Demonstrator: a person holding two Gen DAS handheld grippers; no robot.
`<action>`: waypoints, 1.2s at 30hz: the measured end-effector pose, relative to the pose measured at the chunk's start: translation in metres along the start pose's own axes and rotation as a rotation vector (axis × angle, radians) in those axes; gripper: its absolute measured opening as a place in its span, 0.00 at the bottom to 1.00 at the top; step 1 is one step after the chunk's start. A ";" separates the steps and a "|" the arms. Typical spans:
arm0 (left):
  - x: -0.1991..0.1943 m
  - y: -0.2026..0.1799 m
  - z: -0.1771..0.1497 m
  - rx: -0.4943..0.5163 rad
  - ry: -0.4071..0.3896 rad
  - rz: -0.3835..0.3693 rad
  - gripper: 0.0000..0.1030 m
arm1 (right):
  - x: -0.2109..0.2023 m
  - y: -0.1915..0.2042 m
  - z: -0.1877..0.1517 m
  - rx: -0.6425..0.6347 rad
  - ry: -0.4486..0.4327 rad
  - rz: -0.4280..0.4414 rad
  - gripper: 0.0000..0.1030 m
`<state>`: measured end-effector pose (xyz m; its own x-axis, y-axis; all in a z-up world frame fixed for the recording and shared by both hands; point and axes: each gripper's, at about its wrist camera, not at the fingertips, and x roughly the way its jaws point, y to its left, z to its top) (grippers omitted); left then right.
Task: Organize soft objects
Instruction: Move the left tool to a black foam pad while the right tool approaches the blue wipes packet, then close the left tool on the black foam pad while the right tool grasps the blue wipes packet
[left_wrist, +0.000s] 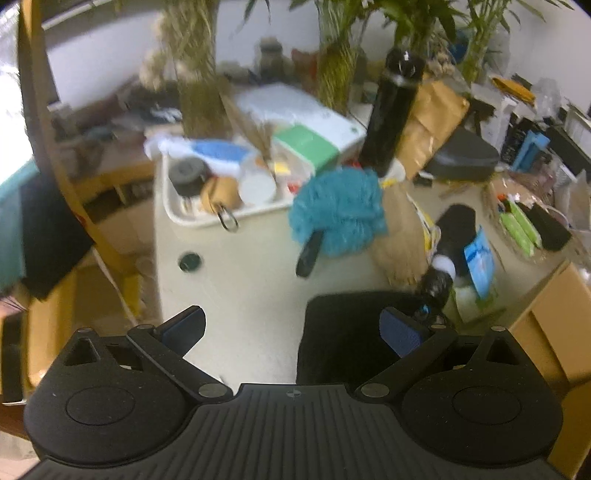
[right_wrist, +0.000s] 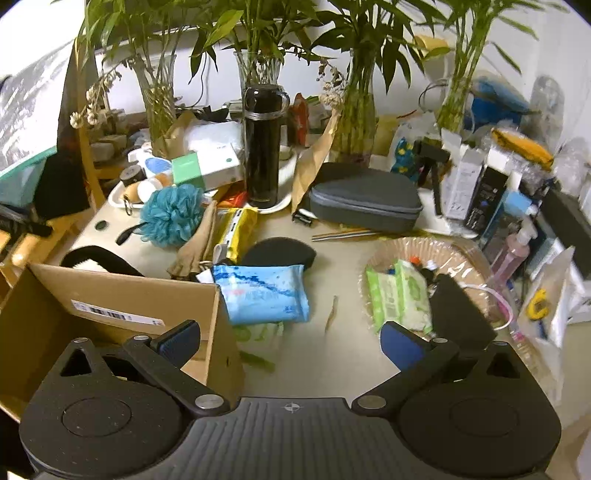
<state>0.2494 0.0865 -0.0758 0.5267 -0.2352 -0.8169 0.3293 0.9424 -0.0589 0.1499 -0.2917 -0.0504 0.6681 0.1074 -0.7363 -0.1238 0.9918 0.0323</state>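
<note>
A teal bath pouf (left_wrist: 338, 212) with a black handle lies on the cream table; it also shows in the right wrist view (right_wrist: 173, 214). A black soft cloth (left_wrist: 343, 339) lies just ahead of my left gripper (left_wrist: 293, 330), which is open and empty above the table. My right gripper (right_wrist: 291, 341) is open and empty beside a cardboard box (right_wrist: 110, 317). A blue tissue pack (right_wrist: 264, 291) leans on the box's right edge. A black sponge (right_wrist: 280, 251) lies behind the pack.
A tall black flask (right_wrist: 263, 147), a grey zip case (right_wrist: 364, 201), a white tray (left_wrist: 192, 218) of small items and vases of bamboo (right_wrist: 354, 122) stand at the back. A shallow basket (right_wrist: 458, 254) with green wipes (right_wrist: 399, 295) sits on the right.
</note>
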 end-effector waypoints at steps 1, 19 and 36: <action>0.005 0.002 -0.003 0.019 0.014 -0.009 1.00 | 0.002 -0.003 0.000 0.015 0.005 0.020 1.00; 0.037 0.041 -0.014 -0.125 0.106 -0.236 0.59 | 0.007 -0.024 -0.001 0.143 -0.012 0.194 1.00; 0.077 0.004 -0.024 0.093 0.202 -0.105 0.18 | 0.013 -0.027 0.007 0.164 -0.034 0.214 1.00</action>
<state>0.2727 0.0773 -0.1525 0.3218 -0.2694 -0.9077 0.4496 0.8872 -0.1039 0.1672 -0.3166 -0.0559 0.6641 0.3158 -0.6777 -0.1467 0.9438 0.2960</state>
